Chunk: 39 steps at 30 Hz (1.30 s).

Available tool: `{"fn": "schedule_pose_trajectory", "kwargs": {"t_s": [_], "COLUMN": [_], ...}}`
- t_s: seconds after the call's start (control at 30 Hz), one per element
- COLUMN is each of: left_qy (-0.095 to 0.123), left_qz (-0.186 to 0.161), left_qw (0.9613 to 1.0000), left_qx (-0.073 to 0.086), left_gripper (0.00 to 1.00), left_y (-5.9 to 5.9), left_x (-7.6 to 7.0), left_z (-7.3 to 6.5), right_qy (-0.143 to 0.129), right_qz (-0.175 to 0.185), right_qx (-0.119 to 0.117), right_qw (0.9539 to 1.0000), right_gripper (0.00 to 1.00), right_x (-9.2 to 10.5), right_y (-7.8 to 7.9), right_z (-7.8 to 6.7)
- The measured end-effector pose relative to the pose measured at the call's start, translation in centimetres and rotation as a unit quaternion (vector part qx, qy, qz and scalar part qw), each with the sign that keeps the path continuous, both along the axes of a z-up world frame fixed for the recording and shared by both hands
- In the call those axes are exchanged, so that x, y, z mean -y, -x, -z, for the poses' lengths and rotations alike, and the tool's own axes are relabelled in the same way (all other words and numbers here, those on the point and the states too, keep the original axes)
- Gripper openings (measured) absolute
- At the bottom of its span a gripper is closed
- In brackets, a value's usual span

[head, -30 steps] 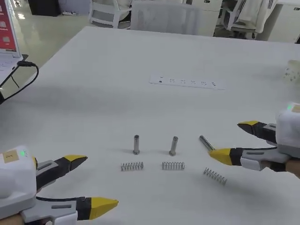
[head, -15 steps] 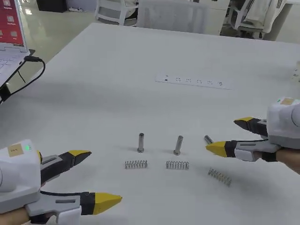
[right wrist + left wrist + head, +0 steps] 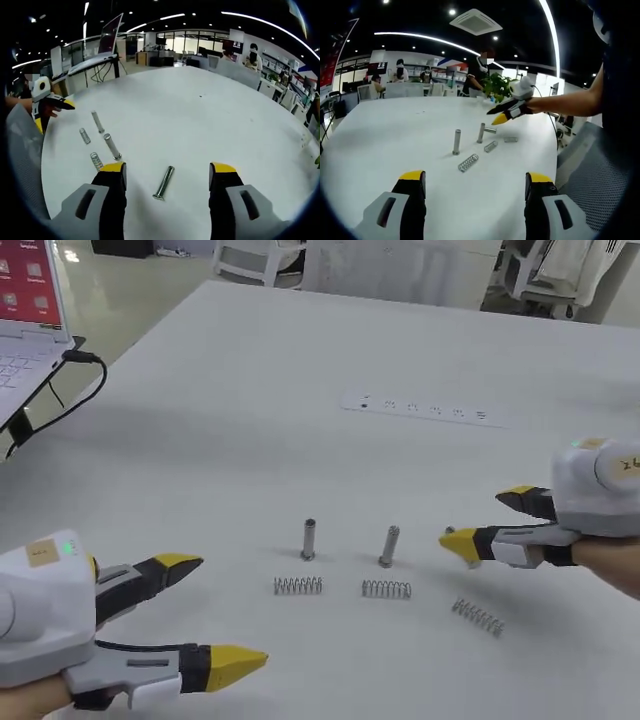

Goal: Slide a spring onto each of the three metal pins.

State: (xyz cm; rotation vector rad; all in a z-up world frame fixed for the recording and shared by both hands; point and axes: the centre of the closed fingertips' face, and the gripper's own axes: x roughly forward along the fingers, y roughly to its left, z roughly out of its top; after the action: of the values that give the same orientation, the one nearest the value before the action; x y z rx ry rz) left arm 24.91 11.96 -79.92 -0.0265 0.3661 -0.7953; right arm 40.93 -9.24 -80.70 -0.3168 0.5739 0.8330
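left gripper (image 3: 232, 610): jaws spread wide, empty, near-left of the power strip (image 3: 425, 410); right gripper (image 3: 472, 519): jaws wide, empty, near-right of it, lying pin (image 3: 164, 182) between them. first upright pin (image 3: 309, 539) and second upright pin (image 3: 389, 546) stand nearer than the power strip; left spring (image 3: 298, 585), middle spring (image 3: 386, 589) and right spring (image 3: 477, 616) lie flat nearer still, none on a pin.

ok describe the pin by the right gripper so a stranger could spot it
On the white table, nearer than the power strip, three pins form a row. It is the right-end pin, between the right gripper's open jaws; the other two stand upright, this one lies flat.
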Motion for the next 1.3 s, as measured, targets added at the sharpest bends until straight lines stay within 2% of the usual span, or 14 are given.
{"fn": "schedule_pose_trajectory", "kwargs": {"t_s": [0.53,1.3], "left_qy": [0.002,0.004], "left_qz": [0.003,0.006], "left_qw": [1.0000,1.0000], "left_qx": [-0.005,-0.005], "left_gripper": [0.77,0.75], "left_y": [0.0,0.0], "left_x": [0.1,0.3], "left_z": [0.2,0.2], "right_qy": [0.028,0.052], "right_qz": [0.034,0.046], "right_qx": [-0.042,-0.068], "right_qw": [0.9981,0.9952], "right_gripper": [0.55,0.32], "right_x": [0.4,-0.3], "right_y": [-0.9,-1.1], "right_z": [2.7,3.9]}}
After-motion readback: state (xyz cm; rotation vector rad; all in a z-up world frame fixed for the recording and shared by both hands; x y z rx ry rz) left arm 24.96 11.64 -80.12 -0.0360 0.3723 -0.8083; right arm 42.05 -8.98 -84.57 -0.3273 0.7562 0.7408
